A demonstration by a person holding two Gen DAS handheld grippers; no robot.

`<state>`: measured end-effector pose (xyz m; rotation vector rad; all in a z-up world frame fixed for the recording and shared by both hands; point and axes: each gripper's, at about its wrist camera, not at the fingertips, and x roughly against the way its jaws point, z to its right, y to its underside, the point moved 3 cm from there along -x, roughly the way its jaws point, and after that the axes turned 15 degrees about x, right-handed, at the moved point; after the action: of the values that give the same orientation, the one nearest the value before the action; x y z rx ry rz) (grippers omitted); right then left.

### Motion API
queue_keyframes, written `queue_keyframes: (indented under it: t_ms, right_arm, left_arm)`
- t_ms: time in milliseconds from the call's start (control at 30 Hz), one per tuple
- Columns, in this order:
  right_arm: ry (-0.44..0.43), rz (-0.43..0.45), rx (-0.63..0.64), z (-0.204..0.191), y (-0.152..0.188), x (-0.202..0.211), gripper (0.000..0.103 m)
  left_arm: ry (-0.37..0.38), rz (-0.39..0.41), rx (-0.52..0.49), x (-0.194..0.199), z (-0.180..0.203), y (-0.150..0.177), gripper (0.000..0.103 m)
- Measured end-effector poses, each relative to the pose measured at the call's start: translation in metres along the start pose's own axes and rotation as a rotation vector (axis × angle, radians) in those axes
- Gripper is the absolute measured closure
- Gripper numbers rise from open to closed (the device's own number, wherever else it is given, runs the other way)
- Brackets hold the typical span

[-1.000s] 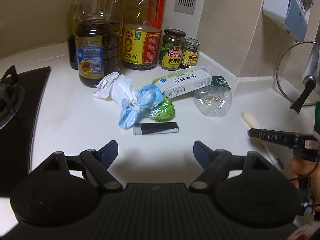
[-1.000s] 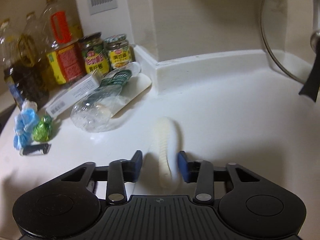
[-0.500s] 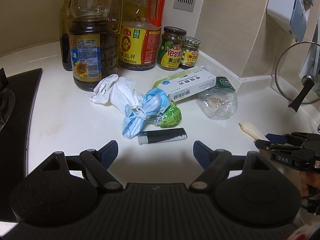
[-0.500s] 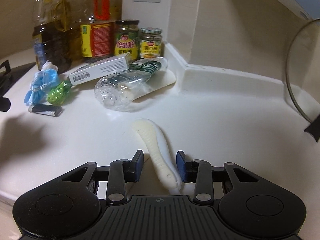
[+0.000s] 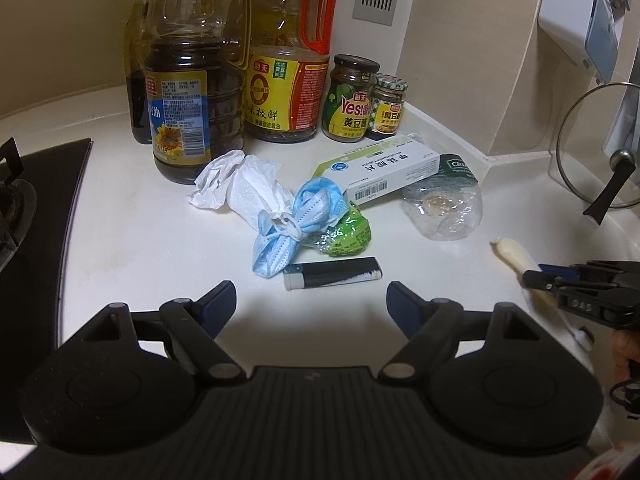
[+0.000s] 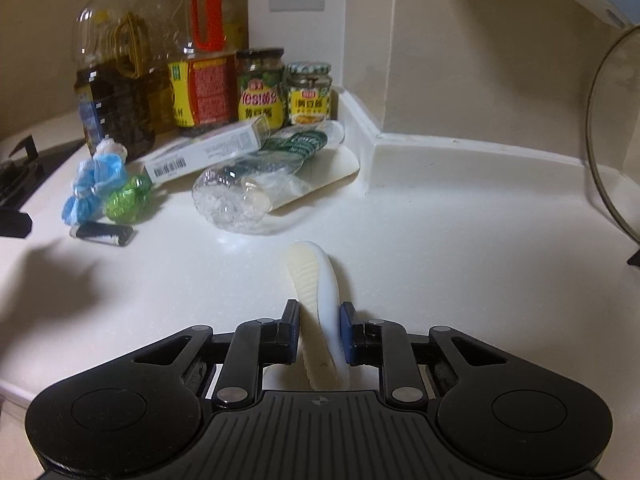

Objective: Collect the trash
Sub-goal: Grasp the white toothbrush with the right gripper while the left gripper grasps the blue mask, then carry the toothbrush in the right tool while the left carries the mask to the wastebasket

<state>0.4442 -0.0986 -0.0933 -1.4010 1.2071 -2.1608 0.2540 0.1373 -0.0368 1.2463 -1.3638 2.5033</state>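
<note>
1. The right gripper [image 6: 319, 330] is seen with its jaws pinching a white ribbed handle [image 6: 316, 280], maybe a toothbrush or razor; its near end is hidden under the gripper body, so what it really is can't be told. It lies on the white bench [image 6: 460, 248], tip pointing to 12 o'clock.
2. The left gripper [image 5: 311, 300] is held with jaws spread wide and nothing between them, low over the bench, with the trash pile at its 12 o'clock.
3. Readable stuff: "Yes!" plus Chinese characters on the green-label jar [image 5: 352, 98]; a smaller checked-lid jar [image 5: 389, 106] right beside it at 3 o'clock has a label too blurry to read.
4. A big soy-sauce jug [image 5: 286, 80] with an orange handle shows "味极鲜". The dark oil bottle [image 5: 188, 92] has a sunflower on its label; the fine print can't be made out.
5. A white medicine box [image 5: 384, 172] shows a barcode and upside-down Chinese print, and leans on a crushed clear bottle [image 5: 442, 210] whose green label is cut off.
6. Trash also spotted: a crumpled tissue [image 5: 240, 186], a knotted blue mask [image 5: 294, 226], a green wrapper [image 5: 348, 236] touching the mask, and a black-and-white tube [image 5: 332, 278] at the pile's 6 o'clock.
7. "DAS" is seen on the right gripper's side in the left view.
8. A glass lid [image 5: 596, 144] is cut off at the frame edge.
</note>
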Motion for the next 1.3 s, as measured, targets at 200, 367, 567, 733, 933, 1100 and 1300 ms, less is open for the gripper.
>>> queue_keyframes:
  t_ms: [200,367,567,733,933,1100,1300]
  right_arm:
    - [-0.013,0.056,-0.094,0.009,-0.007,0.014,0.082]
    - [-0.002,0.091,-0.111,0.01,-0.018,0.024,0.082]
    - [0.008,0.091,-0.118,0.011,-0.021,0.027,0.082]
    - [0.02,0.082,-0.13,0.013,-0.019,0.027,0.082]
    - [0.025,0.083,-0.146,0.015,-0.017,0.027,0.082]
    - [0.025,0.098,-0.153,0.017,-0.019,0.03,0.082]
    - [0.003,0.119,-0.134,0.016,-0.023,0.038,0.082]
  left_arm:
    - [-0.02,0.02,-0.079,-0.009,0.001,-0.01,0.023]
    - [-0.022,0.019,-0.165,-0.025,0.007,-0.021,0.031]
    - [-0.042,0.006,-0.308,-0.053,0.012,-0.032,0.046]
    - [-0.049,0.005,-0.449,-0.064,0.019,-0.032,0.069]
    - [-0.043,0.001,-0.459,-0.065,0.018,-0.035,0.088]
    - [-0.037,0.041,-0.417,-0.046,0.018,-0.043,0.089]
    - [-0.023,0.075,-0.354,-0.017,0.029,-0.045,0.089]
